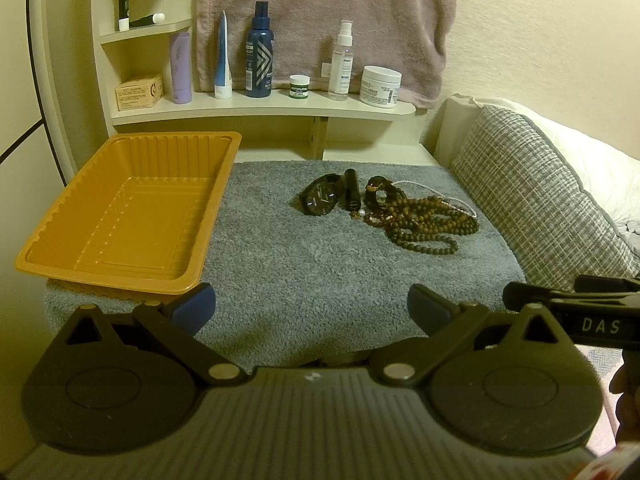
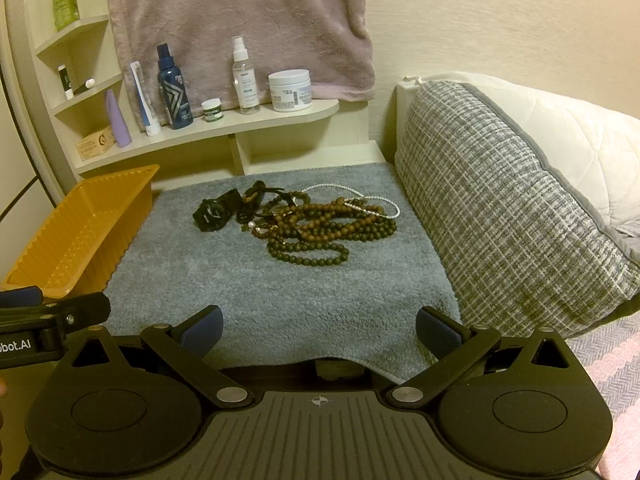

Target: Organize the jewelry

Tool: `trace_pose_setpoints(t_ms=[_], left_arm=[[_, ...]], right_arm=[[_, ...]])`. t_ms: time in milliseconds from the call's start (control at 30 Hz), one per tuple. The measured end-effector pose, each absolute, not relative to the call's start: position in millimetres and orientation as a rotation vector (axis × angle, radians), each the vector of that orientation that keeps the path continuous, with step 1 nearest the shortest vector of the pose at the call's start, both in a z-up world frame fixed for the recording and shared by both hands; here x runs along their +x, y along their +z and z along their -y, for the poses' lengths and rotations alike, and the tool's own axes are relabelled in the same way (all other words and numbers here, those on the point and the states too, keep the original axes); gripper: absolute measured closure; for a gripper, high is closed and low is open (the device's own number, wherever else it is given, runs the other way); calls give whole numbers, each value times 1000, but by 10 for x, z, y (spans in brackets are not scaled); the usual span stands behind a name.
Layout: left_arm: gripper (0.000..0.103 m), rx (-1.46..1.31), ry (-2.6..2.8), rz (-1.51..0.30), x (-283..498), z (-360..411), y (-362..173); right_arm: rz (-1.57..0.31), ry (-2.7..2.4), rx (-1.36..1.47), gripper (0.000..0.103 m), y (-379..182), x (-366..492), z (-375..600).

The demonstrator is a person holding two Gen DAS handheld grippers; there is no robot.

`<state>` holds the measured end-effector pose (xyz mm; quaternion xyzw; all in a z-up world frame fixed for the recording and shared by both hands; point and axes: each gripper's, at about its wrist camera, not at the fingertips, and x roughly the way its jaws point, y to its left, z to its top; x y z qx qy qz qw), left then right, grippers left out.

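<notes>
The left gripper point(image 1: 311, 307), a black two-finger tool with blue pads, is hovering over the near edge of a grey fluffy towel mat point(image 1: 280, 256) with its jaws spread wide and nothing between them. The right gripper point(image 2: 319, 327), of the same build, is likewise hanging above the mat's near edge with its fingers standing well apart and holding nothing. In the left wrist view, an empty orange ribbed plastic tray point(image 1: 132, 208) is sitting at about ten o'clock on the mat's left side, and part of the right gripper's black body is poking in at three o'clock. The jewelry is lying in a loose pile toward the far part of the mat, at roughly one o'clock from the left gripper and twelve o'clock from the right one. A black wristwatch with a dark dial point(image 2: 212, 213) is lying at the pile's left, just beside a small black cylinder point(image 1: 352, 190). Strands of brown and dark wooden beads point(image 2: 320, 236) are tangling together to its right, touching a thin white pearl-like necklace point(image 2: 368, 202) at the far right. A grey-and-white woven cushion point(image 2: 500, 200) is leaning at the mat's right edge.
</notes>
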<state>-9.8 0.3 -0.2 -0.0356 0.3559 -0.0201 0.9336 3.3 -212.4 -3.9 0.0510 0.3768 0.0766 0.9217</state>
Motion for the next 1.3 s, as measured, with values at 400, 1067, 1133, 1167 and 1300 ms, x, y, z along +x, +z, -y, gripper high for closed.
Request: trace_pose_setpoints(t_ms=[400, 1067, 1133, 1167, 1300], left_arm=[[2, -73, -42, -728, -99, -1, 0], [4, -134, -21, -689, 83, -230, 142], [4, -143, -10, -675, 119, -337, 159], [4, -149, -3, -670, 141, -405, 169], [4, -165, 21, -649, 202, -761, 186]], right_arm=[[-772, 157, 105, 1, -36, 33, 2128], [-738, 166, 105, 1, 19, 133, 2174], [-725, 178, 115, 1, 13, 161, 2187], [-717, 185, 123, 1, 16, 192, 2189], [-699, 208, 121, 1, -2, 334, 2115]])
